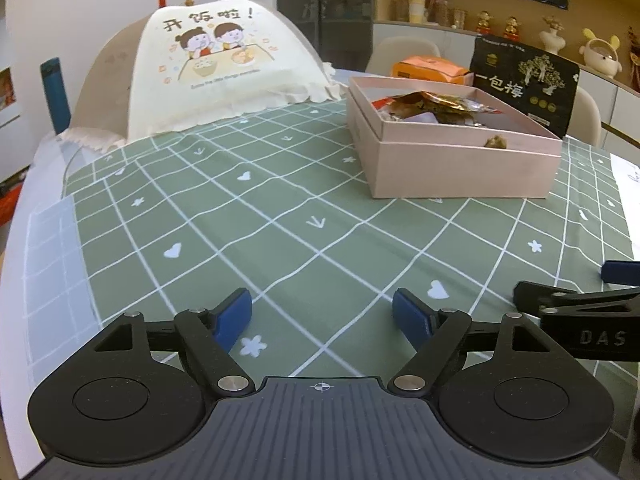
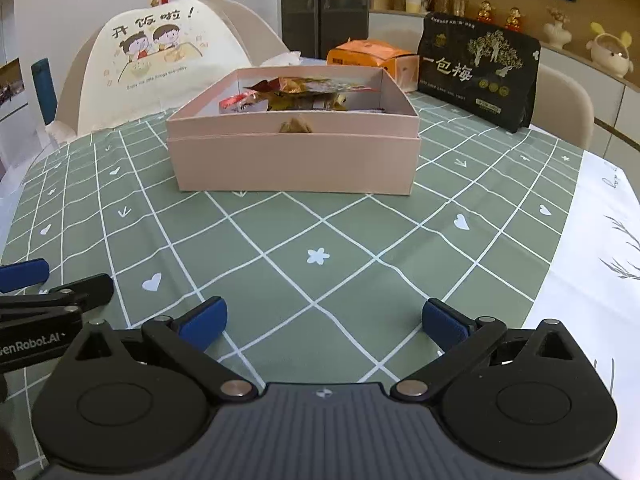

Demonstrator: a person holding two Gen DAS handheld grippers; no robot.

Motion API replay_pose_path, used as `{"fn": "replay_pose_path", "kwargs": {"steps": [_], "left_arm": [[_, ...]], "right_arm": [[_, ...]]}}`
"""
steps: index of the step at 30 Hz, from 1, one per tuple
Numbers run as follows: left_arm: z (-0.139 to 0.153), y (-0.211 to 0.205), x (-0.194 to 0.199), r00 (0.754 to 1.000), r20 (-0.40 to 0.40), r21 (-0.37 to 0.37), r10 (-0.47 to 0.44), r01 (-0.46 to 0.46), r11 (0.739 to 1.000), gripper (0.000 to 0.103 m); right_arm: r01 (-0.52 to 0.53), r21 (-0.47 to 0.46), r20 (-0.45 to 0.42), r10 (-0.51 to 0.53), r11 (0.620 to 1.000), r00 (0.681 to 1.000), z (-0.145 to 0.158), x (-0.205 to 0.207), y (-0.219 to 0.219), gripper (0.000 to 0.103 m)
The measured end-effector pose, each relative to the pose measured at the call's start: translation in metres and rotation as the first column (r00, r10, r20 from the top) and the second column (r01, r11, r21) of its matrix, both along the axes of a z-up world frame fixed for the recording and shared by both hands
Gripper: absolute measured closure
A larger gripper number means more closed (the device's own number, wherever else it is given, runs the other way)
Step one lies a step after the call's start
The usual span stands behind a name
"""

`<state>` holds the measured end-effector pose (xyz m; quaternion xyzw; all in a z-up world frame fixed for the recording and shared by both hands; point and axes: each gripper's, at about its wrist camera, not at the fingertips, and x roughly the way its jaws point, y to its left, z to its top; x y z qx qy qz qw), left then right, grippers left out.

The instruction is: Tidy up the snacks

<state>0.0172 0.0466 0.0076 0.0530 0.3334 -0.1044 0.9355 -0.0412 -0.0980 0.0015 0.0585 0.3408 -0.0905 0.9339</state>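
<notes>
A pink box (image 1: 460,164) stands open on the green checked tablecloth, far right in the left wrist view and centred in the right wrist view (image 2: 294,164). Several wrapped snacks (image 2: 296,94) lie inside it, also seen in the left wrist view (image 1: 436,106). One small brown snack (image 2: 296,126) rests at the near wall. My left gripper (image 1: 322,320) is open and empty, low over the cloth, well short of the box. My right gripper (image 2: 324,322) is open and empty too, facing the box from the front.
A black snack bag (image 2: 478,70) and an orange carton (image 2: 372,58) stand behind the box. A mesh food cover (image 1: 216,68) with a cartoon print sits at the back left. A white cloth (image 2: 600,240) covers the table's right side. Chairs stand beyond.
</notes>
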Motion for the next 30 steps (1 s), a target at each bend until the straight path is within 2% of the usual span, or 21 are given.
{"fn": "replay_pose_path", "kwargs": {"steps": [3, 30], "left_arm": [[-0.0007, -0.0007, 0.0003, 1.0, 0.0, 0.0, -0.01, 0.01, 1.0, 0.019], [-0.0008, 0.0015, 0.0001, 1.0, 0.006, -0.006, -0.019, 0.019, 1.0, 0.019]], "right_arm": [[0.012, -0.003, 0.031, -0.012, 1.0, 0.999, -0.0028, 0.0013, 0.0023, 0.0], [0.012, -0.003, 0.031, -0.012, 1.0, 0.999, -0.0026, 0.0033, 0.0022, 0.0]]}}
